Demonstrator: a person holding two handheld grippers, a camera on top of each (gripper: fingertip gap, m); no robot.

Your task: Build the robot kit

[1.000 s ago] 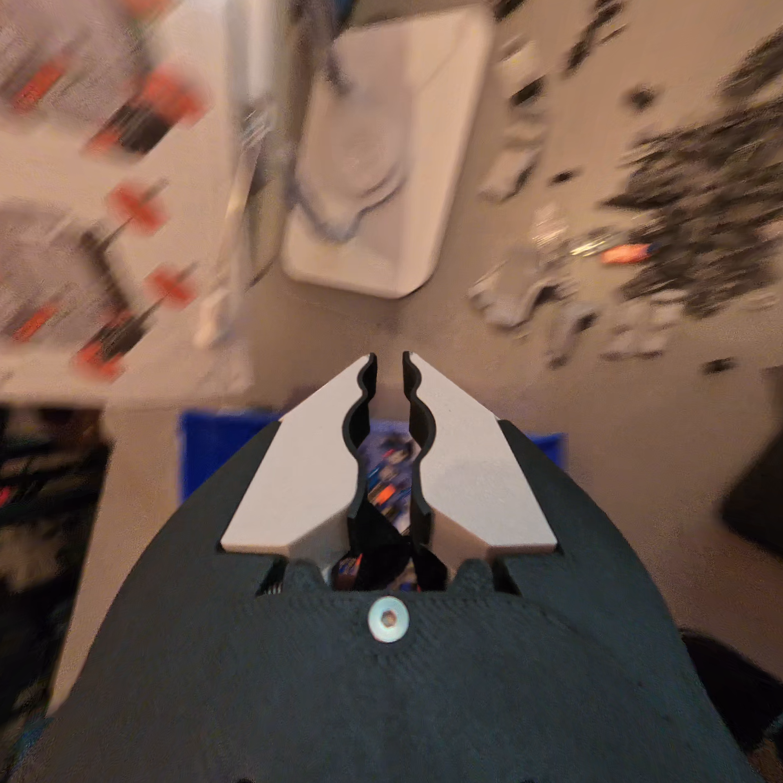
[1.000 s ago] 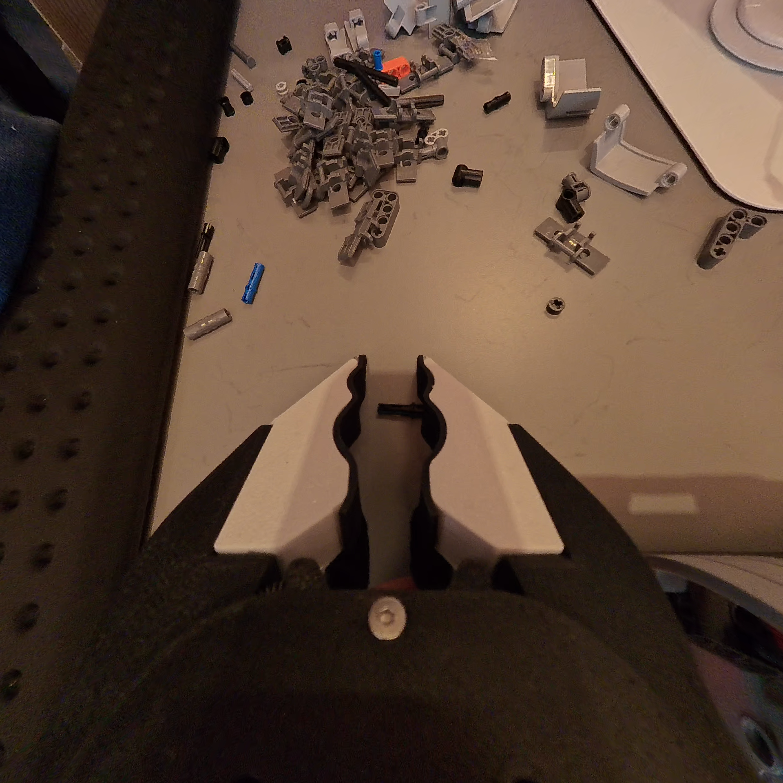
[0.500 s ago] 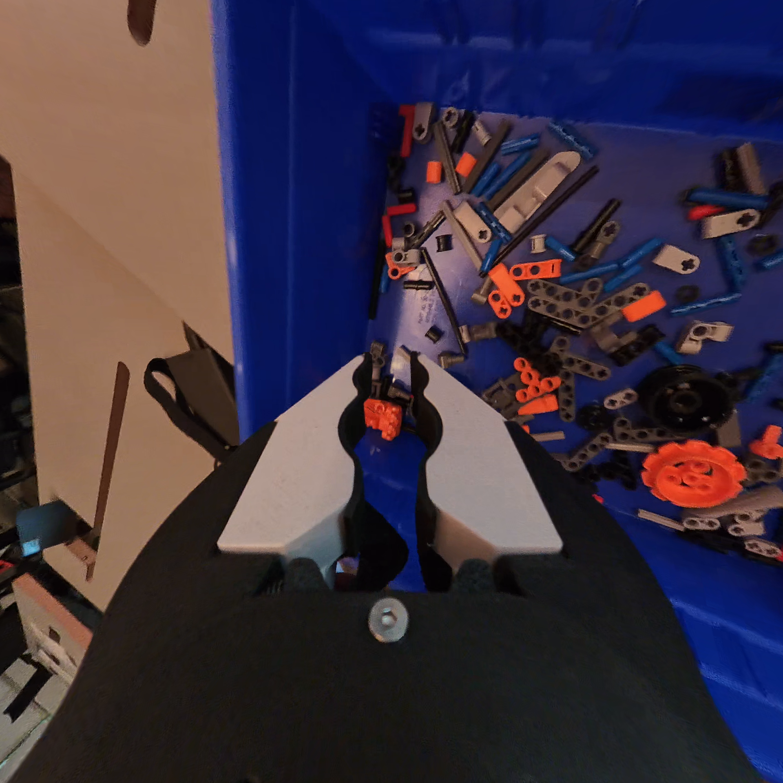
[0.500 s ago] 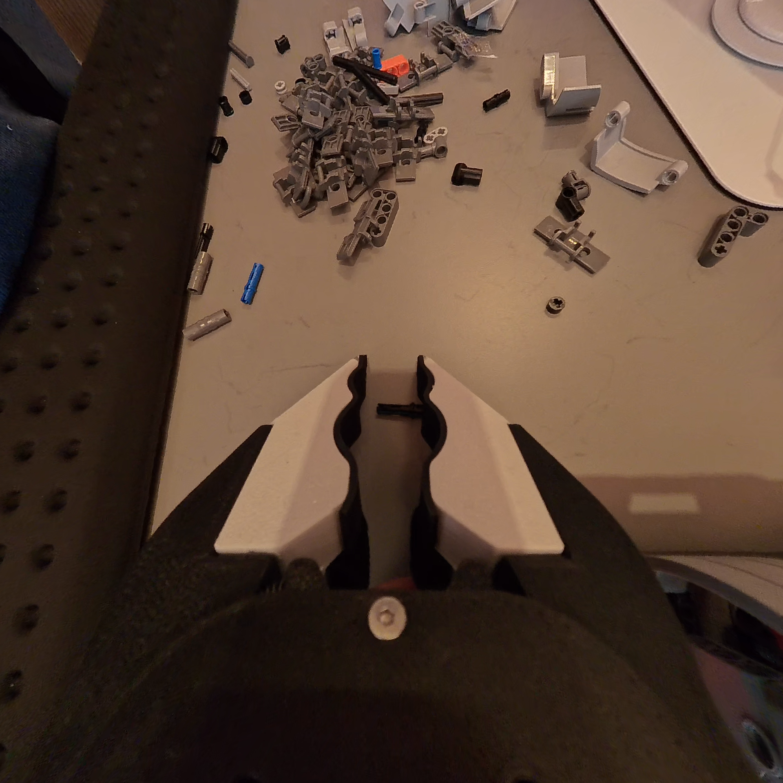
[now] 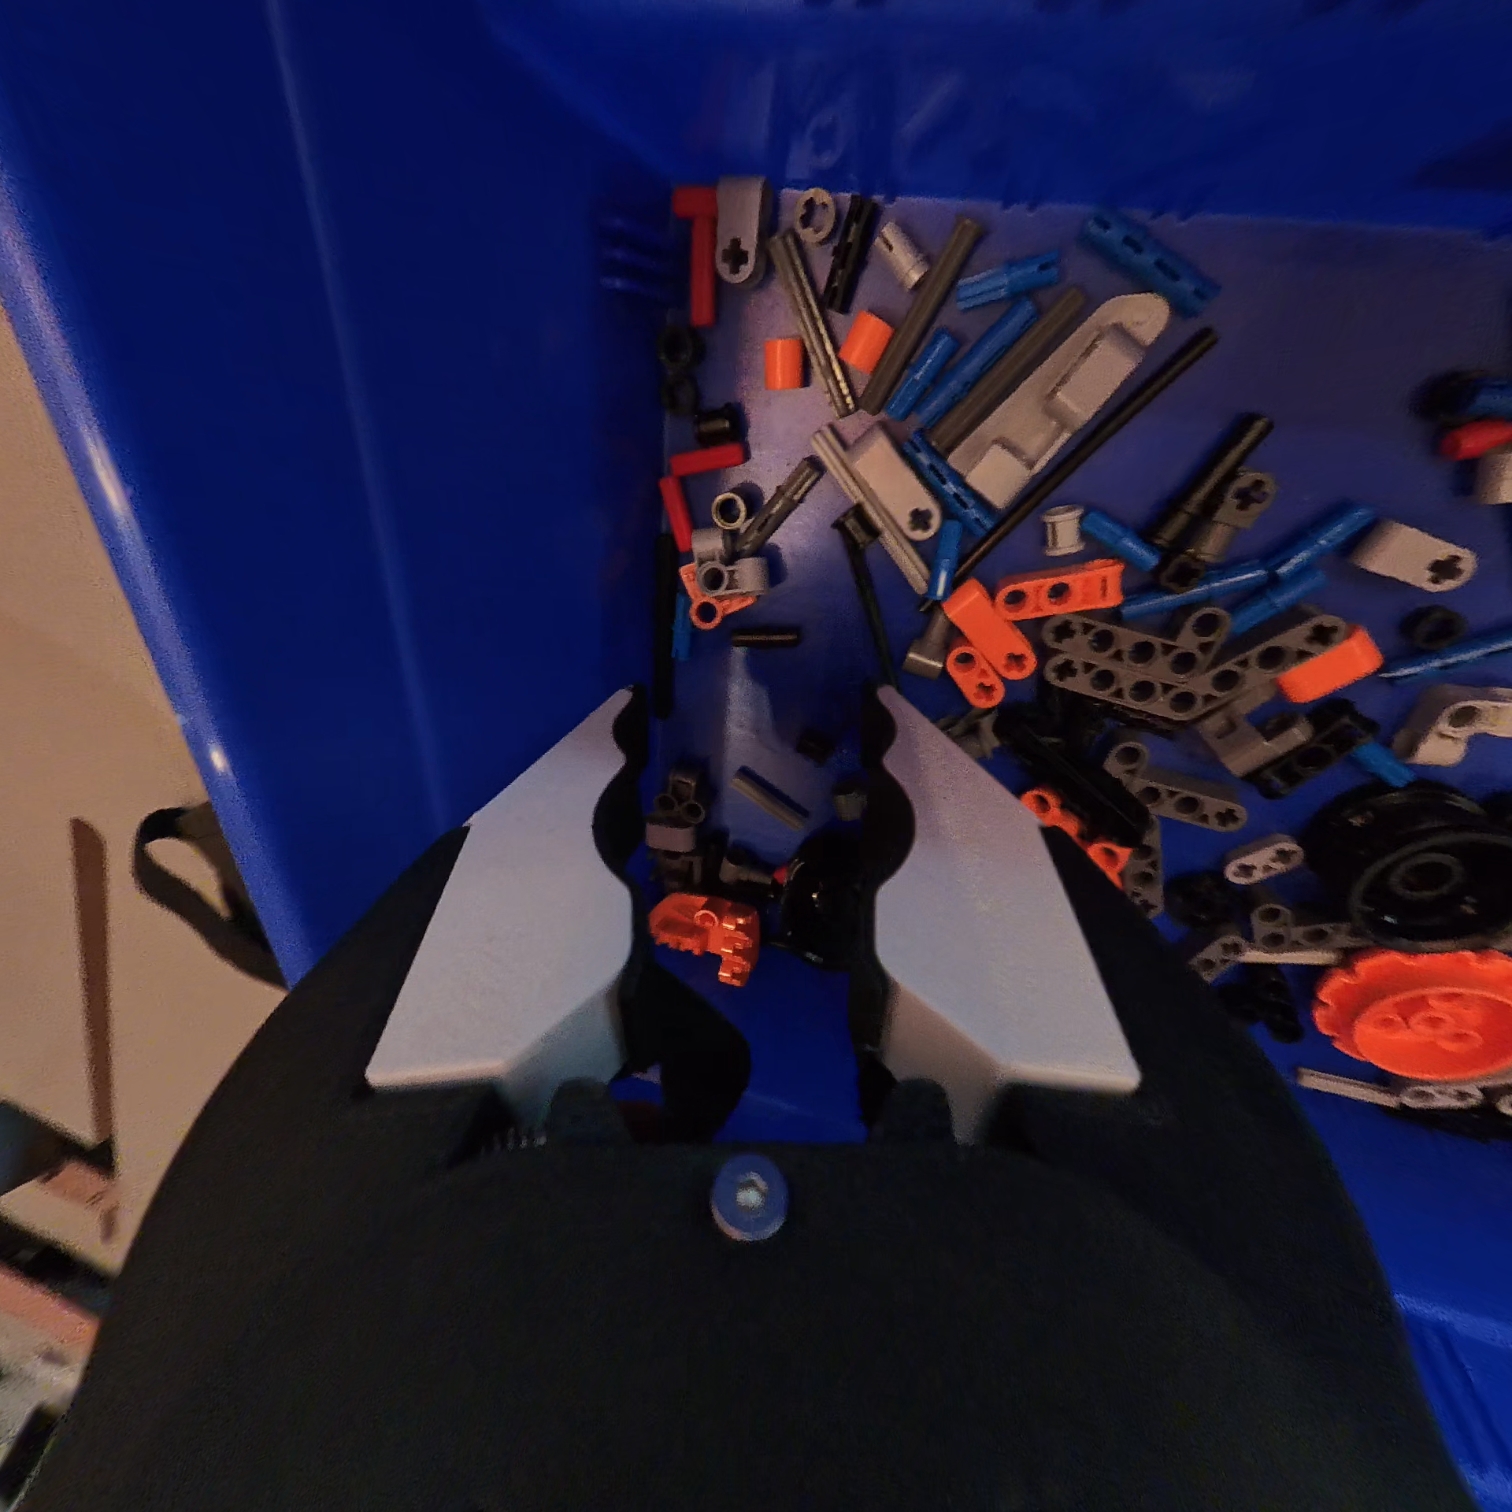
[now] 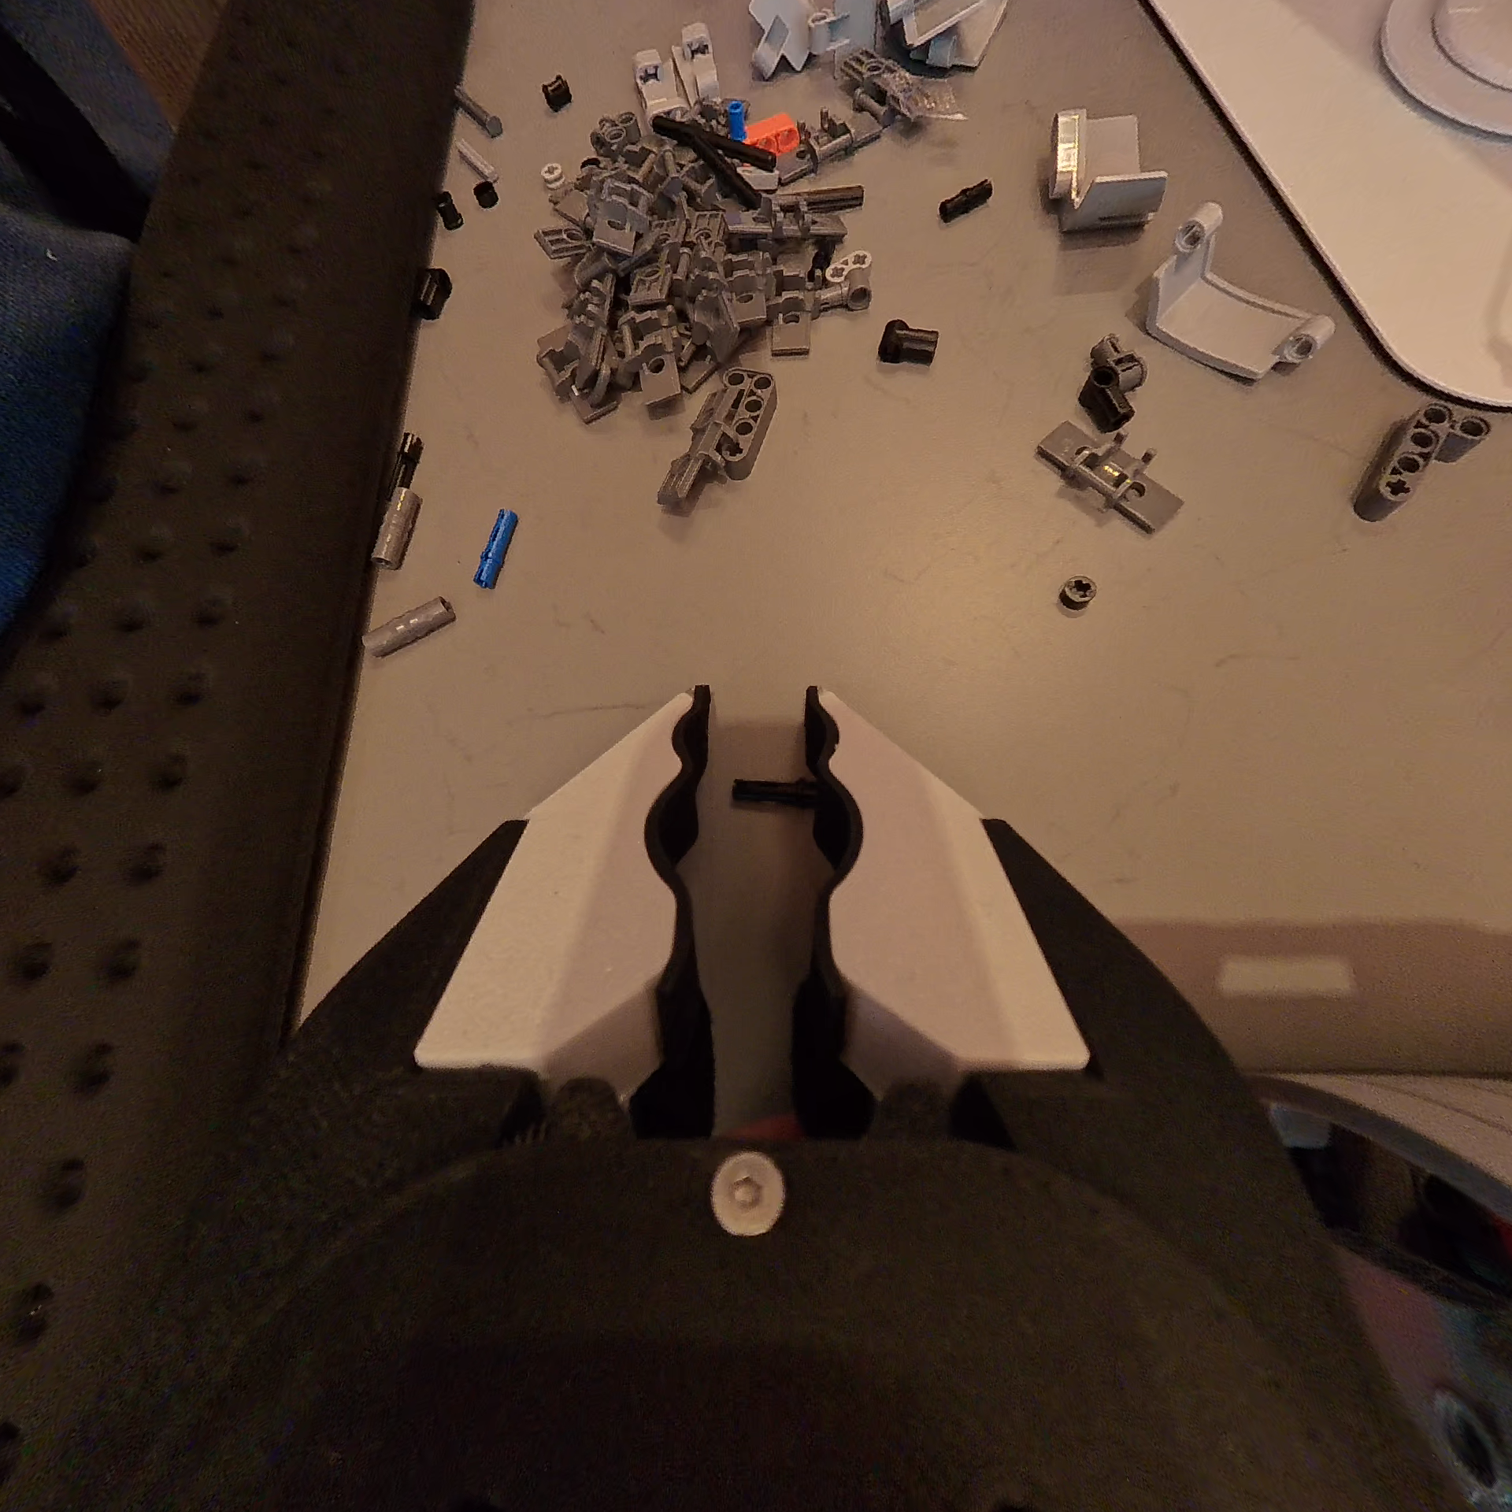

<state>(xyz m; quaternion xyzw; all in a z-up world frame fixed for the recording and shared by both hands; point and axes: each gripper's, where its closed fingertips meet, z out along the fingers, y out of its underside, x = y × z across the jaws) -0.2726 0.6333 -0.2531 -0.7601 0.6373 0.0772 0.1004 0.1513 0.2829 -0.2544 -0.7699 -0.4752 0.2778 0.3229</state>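
Left wrist view, blue bin point(image 5: 409, 409), orange piece point(image 5: 708, 933) between spread fingers point(image 5: 524, 924)

Right gripper point(image 6: 757, 695) over grey table point(image 6: 941, 654), jaws parted. Small black pin point(image 6: 769, 791) lies crosswise in the gap, possibly touching the right finger; contact unclear. Pile of grey pieces point(image 6: 695, 278) ahead. Blue pin point(image 6: 495, 548) left, beside black studded board point(image 6: 204, 491). White tray point(image 6: 1350, 204) at upper right.

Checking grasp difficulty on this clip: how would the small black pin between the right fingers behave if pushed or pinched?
The black pin looks thin, rigid and light. Lying flat on the smooth grey table, it would probably roll or skid when nudged. The right gripper stands open around it, so it could slip out of a loose pinch.
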